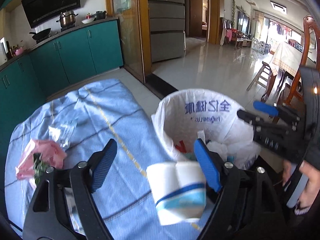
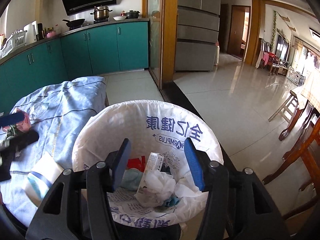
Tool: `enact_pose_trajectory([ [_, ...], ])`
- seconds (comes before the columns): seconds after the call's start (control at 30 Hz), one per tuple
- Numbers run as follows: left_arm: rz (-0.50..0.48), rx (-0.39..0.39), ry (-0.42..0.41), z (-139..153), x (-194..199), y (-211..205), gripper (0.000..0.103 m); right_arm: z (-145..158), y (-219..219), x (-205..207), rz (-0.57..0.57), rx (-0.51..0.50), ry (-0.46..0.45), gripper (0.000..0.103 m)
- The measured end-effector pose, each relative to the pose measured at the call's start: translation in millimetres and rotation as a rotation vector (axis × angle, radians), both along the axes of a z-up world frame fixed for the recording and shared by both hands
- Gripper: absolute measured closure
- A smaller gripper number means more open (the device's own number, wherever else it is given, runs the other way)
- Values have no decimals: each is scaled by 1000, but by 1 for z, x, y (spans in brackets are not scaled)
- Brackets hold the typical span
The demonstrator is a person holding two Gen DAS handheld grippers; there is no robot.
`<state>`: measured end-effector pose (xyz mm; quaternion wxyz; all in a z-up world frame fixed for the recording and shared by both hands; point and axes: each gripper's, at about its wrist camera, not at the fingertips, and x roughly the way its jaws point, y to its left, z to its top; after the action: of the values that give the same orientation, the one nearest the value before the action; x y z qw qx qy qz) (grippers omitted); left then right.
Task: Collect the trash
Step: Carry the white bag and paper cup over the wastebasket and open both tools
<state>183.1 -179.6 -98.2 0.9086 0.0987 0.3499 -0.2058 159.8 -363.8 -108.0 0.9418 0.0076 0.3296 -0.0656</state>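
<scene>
- The left gripper [image 1: 156,166] stands wide, its blue pads apart. A white tissue pack [image 1: 177,188] with a blue band sits between them, touching or nearly touching the right-hand pad and clear of the other; whether it is gripped at all cannot be told, and it looks blurred, as if loose.
- The right gripper [image 2: 158,164] hangs over the bin [image 2: 140,108], jaws moderately apart with nothing between them.
- In the right wrist view the tissue pack [image 2: 43,177] lies at about 8 o'clock from the bin, just beside its rim, above the blue cloth [image 2: 66,104].
- The pack is judged light, soft and squashy, with a slick film wrap; a hold across its short middle, pads on the flat faces, should serve best.
- A pink bag [image 1: 43,158] and a clear plastic wrapper [image 1: 62,132] lie on the cloth at 9 to 10 o'clock of the left gripper; both look flimsy and crinkly.
- The bin's white liner already holds crumpled paper, a small carton and red scraps.
- Around: teal kitchen cabinets, a glossy tiled floor, wooden chairs at 3 o'clock.
</scene>
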Motion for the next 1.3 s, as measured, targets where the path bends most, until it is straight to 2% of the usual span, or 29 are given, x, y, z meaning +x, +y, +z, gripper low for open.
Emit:
enact_pose_trajectory([
  [0.07,-10,-4,30,-6,-13,9,17,4,3,-6,6,4,-14,40],
  [0.17,-54,0,84,-21,-26,15,13,7,8,-11,16,-1,-18,40],
  [0.23,-67,51,107,-34,-28,9,13,7,11,-13,18,-5,-14,40],
  [0.33,-79,72,121,-50,-27,3,13,9,16,-16,26,-1,-14,40],
  [0.37,-83,68,128,-52,-26,0,15,10,18,-18,29,-2,-15,40],
  [0.4,-88,58,133,-56,-26,-1,24,10,19,-19,31,-5,-15,40],
  [0.43,-91,54,138,-57,-25,-1,28,11,20,-20,34,-8,-15,40],
  [0.47,-93,56,150,-60,-25,-2,39,12,21,-21,37,-9,-16,40],
  [0.5,-94,58,160,-62,-24,-3,43,13,21,-22,41,-11,-17,40],
  [0.6,-92,34,169,-64,-22,1,46,13,21,-23,38,-11,-20,40],
  [0.7,-78,-13,144,-53,-21,6,50,13,19,-23,34,-4,-22,40],
  [0.87,-89,-59,65,-18,-6,-4,50,17,9,-30,0,-4,-40,40],
  [1.03,-128,-109,29,6,17,-33,50,20,-2,-37,-38,-13,-40,40],
  [1.07,-126,-101,30,9,20,-37,46,20,-3,-38,-43,-16,-38,40],
  [1.1,-125,-102,30,11,21,-39,34,19,-4,-38,-44,-17,-36,40],
  [1.17,-121,-121,10,17,16,-36,25,18,-4,-40,-48,-23,-33,40],
  [1.3,-63,-71,-46,20,4,-6,23,14,-3,-37,-51,-17,-18,40],
])
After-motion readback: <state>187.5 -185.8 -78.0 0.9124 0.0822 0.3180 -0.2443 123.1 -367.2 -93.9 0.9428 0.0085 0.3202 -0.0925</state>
